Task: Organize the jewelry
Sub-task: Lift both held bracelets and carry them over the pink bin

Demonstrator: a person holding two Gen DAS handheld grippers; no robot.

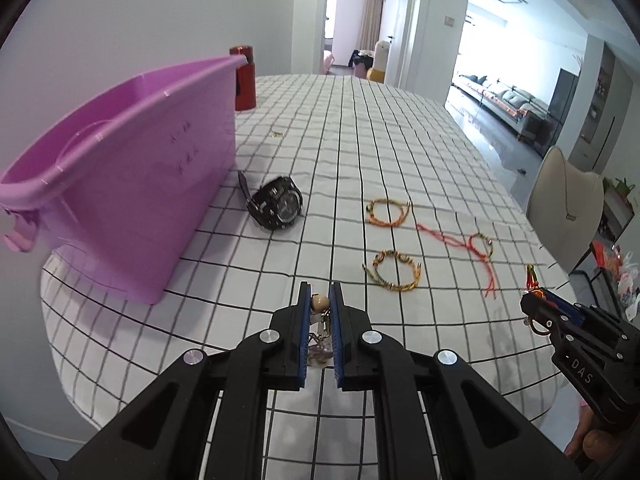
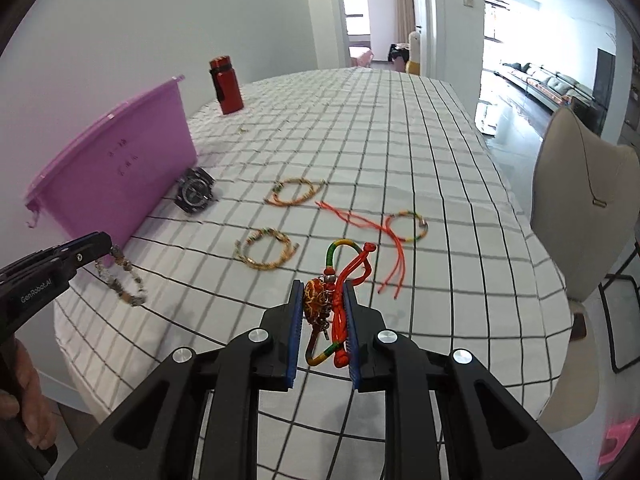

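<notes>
at the far left stands the open purple plastic bin (image 1: pixel 132 168), the likely home for the jewelry, with a red metal bottle (image 2: pixel 226 85) behind its far corner. just beside the bin's near wall a black chunky wristwatch (image 1: pixel 277 207) lies on the white black-checked tablecloth (image 1: pixel 360 128).

the left gripper (image 1: pixel 320 298) is clamped on a beaded stone bracelet (image 2: pixel 122 280); in the right wrist view the strand hangs loose below the tips, clear of the cloth. to drop it well, i judge it should travel over the bin's rim with the dangling loop cleared first, then the jaws part only once the whole strand is above the inside.

toward the middle, three woven multicolour cord bracelets rest on the cloth: a far one (image 1: pixel 387 211), a near one (image 1: pixel 394 271), and one with long orange tails (image 1: pixel 482 245).

to the right, the right gripper (image 2: pixel 323 294) is closed on a red knotted cord charm with a patterned bead (image 2: pixel 334 300), part looping out ahead of the tips. it sits well apart from the bin, so it probably has to cross the table; keeping it high should stop the loop from snagging the cords below. a beige chair (image 2: pixel 580 200) stands off the table's right edge.
</notes>
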